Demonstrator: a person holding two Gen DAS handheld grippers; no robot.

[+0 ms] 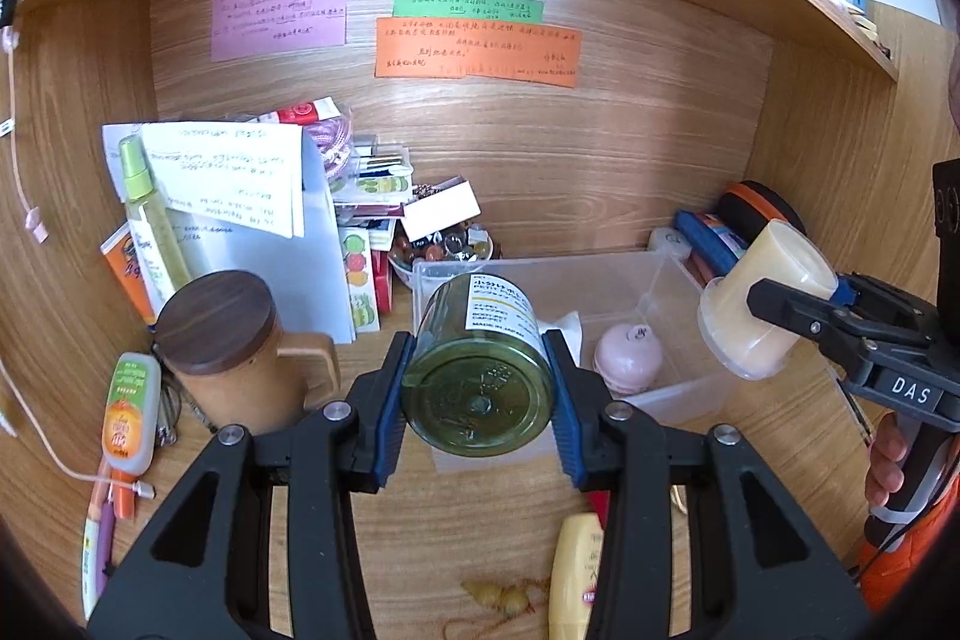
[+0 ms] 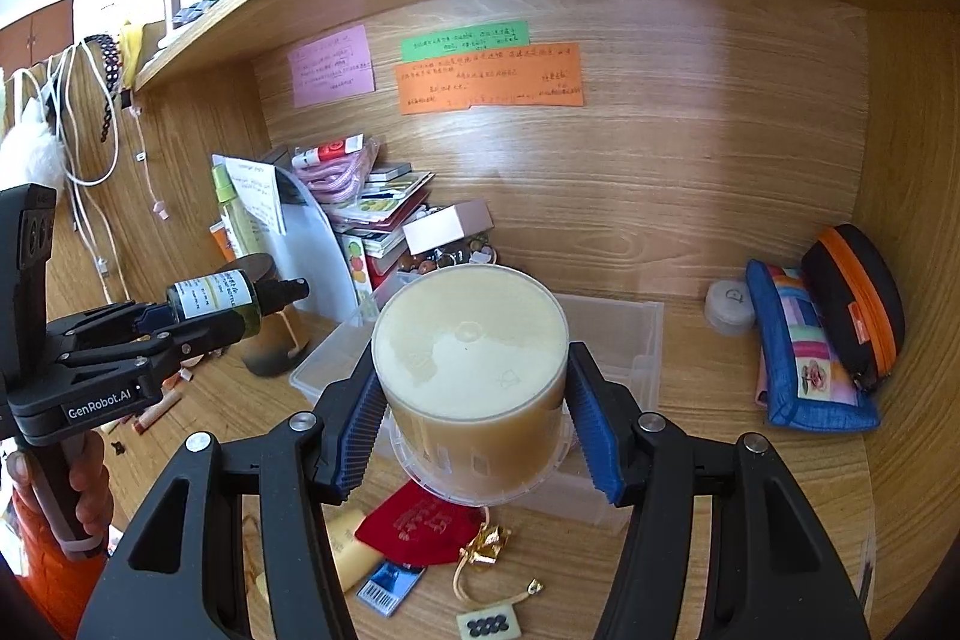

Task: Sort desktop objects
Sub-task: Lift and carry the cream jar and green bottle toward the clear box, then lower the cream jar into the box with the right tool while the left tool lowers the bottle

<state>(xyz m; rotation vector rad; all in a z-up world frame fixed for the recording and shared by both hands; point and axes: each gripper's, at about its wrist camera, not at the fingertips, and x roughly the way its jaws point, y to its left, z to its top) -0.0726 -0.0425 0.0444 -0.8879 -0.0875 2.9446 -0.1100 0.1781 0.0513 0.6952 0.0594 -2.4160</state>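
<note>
My left gripper (image 1: 479, 394) is shut on a dark green bottle (image 1: 477, 370) with a yellow-and-white label, held bottom toward the camera above the desk. The right wrist view shows that bottle (image 2: 210, 307) from the side with a black spray cap, in the left gripper (image 2: 171, 325). My right gripper (image 2: 474, 415) is shut on a cream cylindrical jar (image 2: 471, 370) with a clear flanged rim. That jar (image 1: 762, 301) also shows in the left wrist view, clamped in the right gripper (image 1: 798, 304). Both items hang over a clear plastic bin (image 1: 672, 280) holding a pink round thing (image 1: 627, 358).
A wooden-lidded mug (image 1: 222, 340), green spray bottle (image 1: 144, 214), papers and a bead bowl (image 1: 441, 250) crowd the left back. Pencil cases (image 2: 810, 346) lie at the right. A red pouch (image 2: 420, 526), yellow tube (image 1: 576, 574) and small trinkets lie on the desk in front.
</note>
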